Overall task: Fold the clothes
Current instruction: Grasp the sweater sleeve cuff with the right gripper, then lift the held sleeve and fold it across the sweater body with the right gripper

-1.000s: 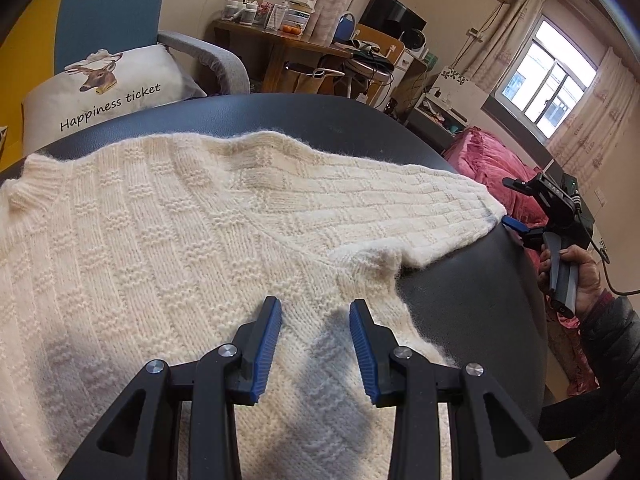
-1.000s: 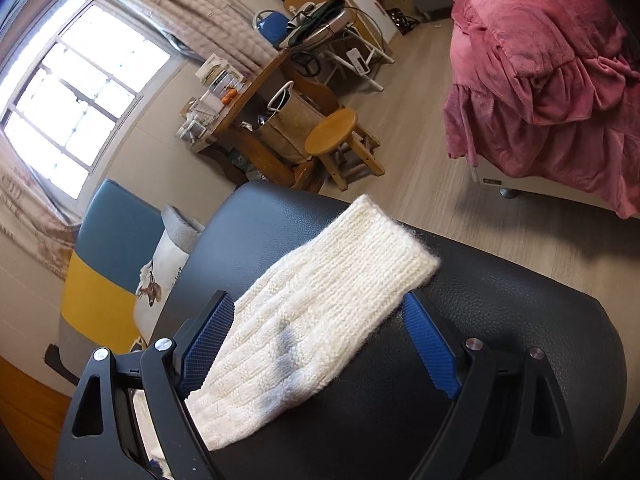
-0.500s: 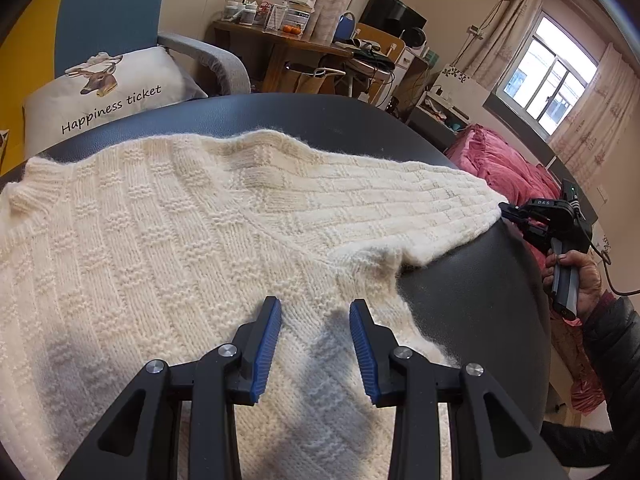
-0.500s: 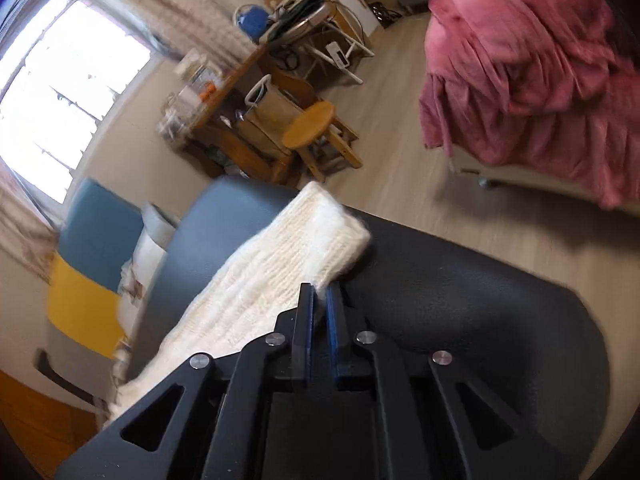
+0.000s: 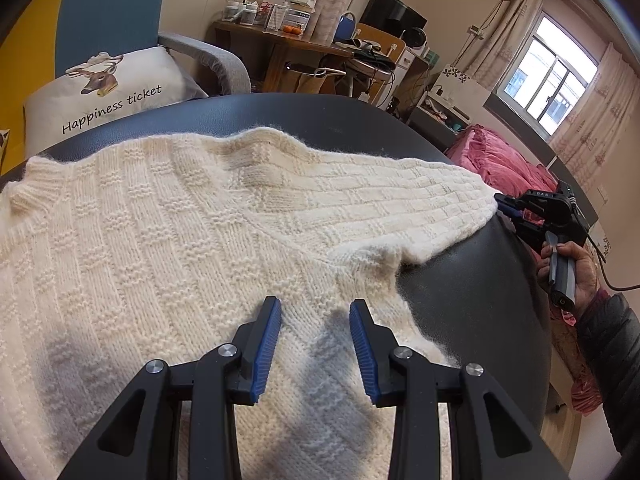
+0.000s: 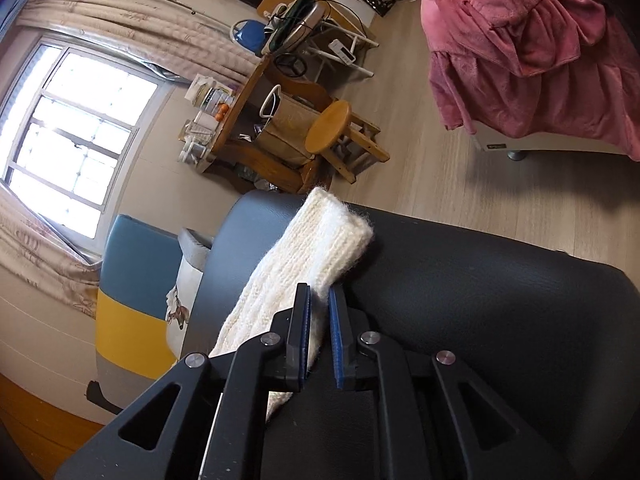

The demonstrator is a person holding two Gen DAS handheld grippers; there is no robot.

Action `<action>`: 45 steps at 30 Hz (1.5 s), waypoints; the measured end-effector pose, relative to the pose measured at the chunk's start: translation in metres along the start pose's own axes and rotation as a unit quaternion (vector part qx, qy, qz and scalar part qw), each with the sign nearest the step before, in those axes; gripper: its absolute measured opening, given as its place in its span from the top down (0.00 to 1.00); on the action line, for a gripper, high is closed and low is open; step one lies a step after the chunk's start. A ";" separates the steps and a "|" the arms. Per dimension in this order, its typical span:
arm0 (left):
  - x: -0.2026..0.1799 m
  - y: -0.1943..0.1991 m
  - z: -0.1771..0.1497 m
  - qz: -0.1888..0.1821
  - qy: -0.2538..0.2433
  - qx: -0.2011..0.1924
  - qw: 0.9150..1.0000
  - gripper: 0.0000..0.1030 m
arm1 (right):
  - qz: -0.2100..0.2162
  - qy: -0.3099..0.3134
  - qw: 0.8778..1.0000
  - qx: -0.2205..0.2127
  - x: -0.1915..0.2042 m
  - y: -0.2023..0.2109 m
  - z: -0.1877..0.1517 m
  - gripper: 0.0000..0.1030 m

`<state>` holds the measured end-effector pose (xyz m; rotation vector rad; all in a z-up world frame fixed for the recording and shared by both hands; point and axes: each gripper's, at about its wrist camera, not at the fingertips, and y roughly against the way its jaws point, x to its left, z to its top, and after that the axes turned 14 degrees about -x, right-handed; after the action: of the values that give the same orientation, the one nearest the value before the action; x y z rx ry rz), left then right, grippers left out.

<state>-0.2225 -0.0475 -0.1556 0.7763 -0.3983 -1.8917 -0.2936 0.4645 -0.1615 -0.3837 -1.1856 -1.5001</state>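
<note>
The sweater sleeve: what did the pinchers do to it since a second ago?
The right gripper was wide open around the sleeve; it has now closed on the sleeve's edge near the cuff, and the cuff has bunched a little. The left gripper stayed half open above the sweater, holding nothing. The sweater's body did not move on the black table.
</note>
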 end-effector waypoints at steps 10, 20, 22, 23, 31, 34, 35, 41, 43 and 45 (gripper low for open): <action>0.000 0.002 -0.002 -0.010 0.015 -0.003 1.000 0.65 | -0.033 0.100 0.994 0.005 0.031 -0.010 -0.007 0.92; -0.001 0.005 0.009 -0.007 0.048 0.008 0.999 0.65 | 0.073 0.049 0.996 0.019 0.055 0.005 -0.015 0.92; 0.003 0.010 0.013 -0.008 0.071 0.007 0.997 0.65 | 0.089 0.046 0.995 0.030 0.066 0.004 -0.023 0.92; 0.004 0.016 0.016 -0.003 0.075 0.002 0.997 0.65 | 0.099 0.045 0.993 0.035 0.072 0.004 -0.027 0.92; 0.045 0.068 0.021 0.020 0.141 -0.034 0.989 0.65 | 0.191 0.053 0.976 0.092 0.138 -0.002 -0.081 0.92; 0.064 0.089 0.018 0.033 0.161 -0.047 0.985 0.65 | 0.222 0.060 0.966 0.118 0.168 -0.005 -0.107 0.92; 0.070 0.096 0.016 0.037 0.167 -0.051 0.984 0.65 | 0.233 0.062 0.962 0.126 0.178 -0.006 -0.115 0.92; 0.102 0.138 0.003 0.055 0.201 -0.075 0.975 0.65 | 0.295 0.068 0.938 0.167 0.244 -0.008 -0.169 0.92; 0.115 0.151 -0.003 0.054 0.221 -0.085 0.970 0.65 | 0.315 0.074 0.928 0.186 0.268 -0.008 -0.194 0.92; 0.129 0.166 -0.009 0.053 0.243 -0.097 0.964 0.65 | 0.333 0.085 0.916 0.208 0.293 -0.007 -0.223 0.92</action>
<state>-0.1390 -0.2350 -0.1087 1.0270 0.0536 -1.5449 -0.3133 0.1185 -0.0367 -0.3135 -1.0523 -0.6544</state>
